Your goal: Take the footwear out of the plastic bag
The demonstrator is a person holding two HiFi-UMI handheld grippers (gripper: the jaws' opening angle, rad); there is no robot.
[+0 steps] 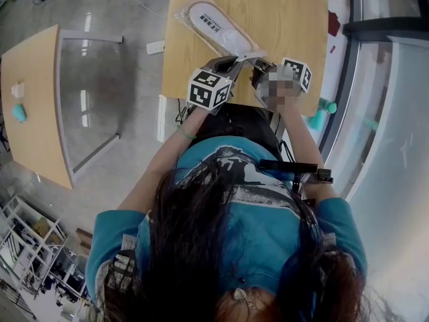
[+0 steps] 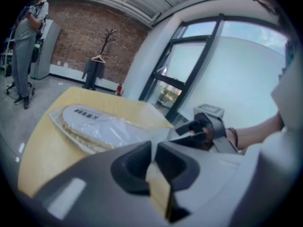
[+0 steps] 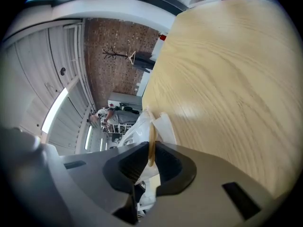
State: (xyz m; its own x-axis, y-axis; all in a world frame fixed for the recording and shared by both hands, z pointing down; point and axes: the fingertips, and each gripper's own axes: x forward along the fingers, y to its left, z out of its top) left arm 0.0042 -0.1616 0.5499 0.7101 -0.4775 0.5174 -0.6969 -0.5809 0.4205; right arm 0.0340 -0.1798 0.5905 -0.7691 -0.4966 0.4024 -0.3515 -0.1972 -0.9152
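The slipper [image 1: 218, 27] lies inside the plastic bag [image 2: 118, 126] on the desk [image 1: 288, 19]. Its long axis runs from near the desk's near edge diagonally toward the far left corner, away from both grippers. The left gripper [image 1: 226, 64] and right gripper [image 1: 263, 69] are each clenched on the bag's film at its near end (side by side, about equally close), so extraction likely runs toward the near edge.

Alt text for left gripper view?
The left tool pinches the near edge of a clear bag holding a white slipper, lying on a wooden table. The right tool grips the same end; a person stands in the background by a brick wall.
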